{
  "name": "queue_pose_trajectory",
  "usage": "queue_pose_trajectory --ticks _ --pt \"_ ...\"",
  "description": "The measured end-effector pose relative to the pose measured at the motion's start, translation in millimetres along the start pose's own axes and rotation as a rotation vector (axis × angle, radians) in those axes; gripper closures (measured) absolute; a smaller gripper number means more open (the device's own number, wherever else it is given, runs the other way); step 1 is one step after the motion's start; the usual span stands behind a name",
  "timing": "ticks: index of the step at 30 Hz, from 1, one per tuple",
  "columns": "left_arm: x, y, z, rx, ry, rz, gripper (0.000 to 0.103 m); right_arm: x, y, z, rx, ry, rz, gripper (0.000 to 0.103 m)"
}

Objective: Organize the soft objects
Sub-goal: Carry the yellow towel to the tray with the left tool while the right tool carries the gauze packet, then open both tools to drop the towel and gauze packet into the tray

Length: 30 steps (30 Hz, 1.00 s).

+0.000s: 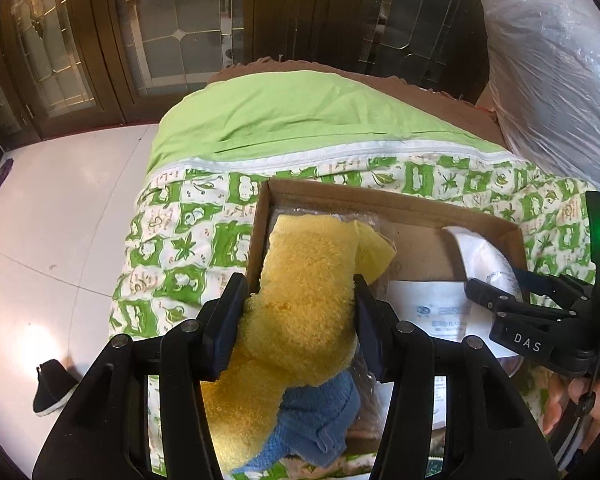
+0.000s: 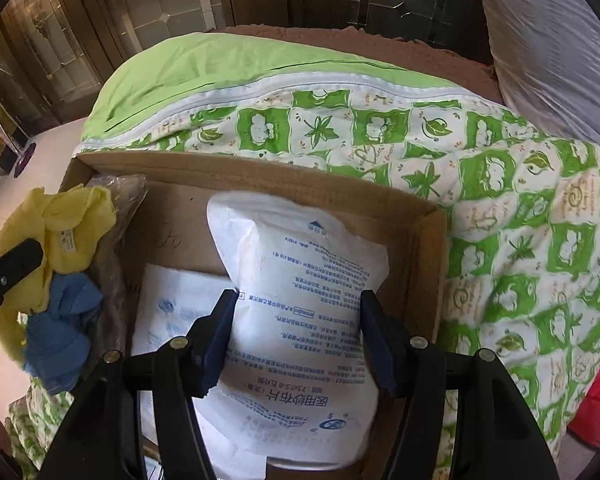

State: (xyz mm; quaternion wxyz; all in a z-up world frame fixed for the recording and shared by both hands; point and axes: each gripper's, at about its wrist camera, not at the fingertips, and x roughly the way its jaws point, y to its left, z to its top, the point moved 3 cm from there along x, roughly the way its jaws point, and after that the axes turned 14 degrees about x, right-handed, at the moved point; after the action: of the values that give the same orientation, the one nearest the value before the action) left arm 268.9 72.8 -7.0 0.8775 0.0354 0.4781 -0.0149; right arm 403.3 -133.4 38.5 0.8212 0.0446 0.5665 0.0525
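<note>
Two soft cloths, one fuzzy yellow [image 1: 300, 304] and one blue [image 1: 320, 420], sit squeezed in the left gripper [image 1: 298, 320] fingers. One puffy white printed packet [image 2: 300, 312] is between the right gripper [image 2: 298, 334] fingers, over the brown cardboard box [image 2: 260, 172]; a second flat white packet [image 2: 176, 308] lies inside.

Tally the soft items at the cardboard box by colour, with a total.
Yellow fluffy cloth: 1
Blue cloth: 1
White printed packs: 2, one upright, one flat in the cardboard box
Total: 4

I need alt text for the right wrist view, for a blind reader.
The right gripper holds a white packet over an open cardboard box on a green patterned quilt. At left, the left gripper holds yellow and blue cloths.
</note>
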Motion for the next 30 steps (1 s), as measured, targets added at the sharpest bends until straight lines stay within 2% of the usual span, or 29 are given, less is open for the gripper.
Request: queue_pose_trajectory --ticks 5,8,10,17,20,23,26,28,30 --pt "-4 -4 4 0.019 -0.011 0.016 0.05 0 -2 4 0.035 -0.012 0.042 0.024" --pt "-11 -5 6 0.017 -0.026 0.024 0.047 -8 -7 5 0.051 -0.037 0.056 0.023" --pt "-15 -4 5 0.0 -0.028 0.011 0.037 -16 -10 6 0.062 -0.056 0.068 0.022" --pt "-45 -10 -13 0.017 -0.046 -0.002 0.037 -46 -25 -13 0.071 -0.087 0.095 0.021" --pt "-64 -18 -41 0.038 -0.048 -0.007 0.037 -56 -35 -30 0.079 -0.091 0.114 0.021" --pt "-79 -25 -86 0.047 -0.047 -0.01 0.037 -70 -44 -58 0.097 -0.083 0.161 0.021" --pt "-79 -29 -133 0.038 -0.01 -0.022 0.037 -77 -45 -92 0.073 -0.066 0.181 0.019" --pt "-75 -29 -163 0.006 0.013 -0.033 0.037 -75 -46 -117 0.067 -0.041 0.201 0.019" --pt "-68 -26 -189 -0.057 0.048 -0.076 0.037 -72 -49 -142 0.074 -0.029 0.217 0.019"
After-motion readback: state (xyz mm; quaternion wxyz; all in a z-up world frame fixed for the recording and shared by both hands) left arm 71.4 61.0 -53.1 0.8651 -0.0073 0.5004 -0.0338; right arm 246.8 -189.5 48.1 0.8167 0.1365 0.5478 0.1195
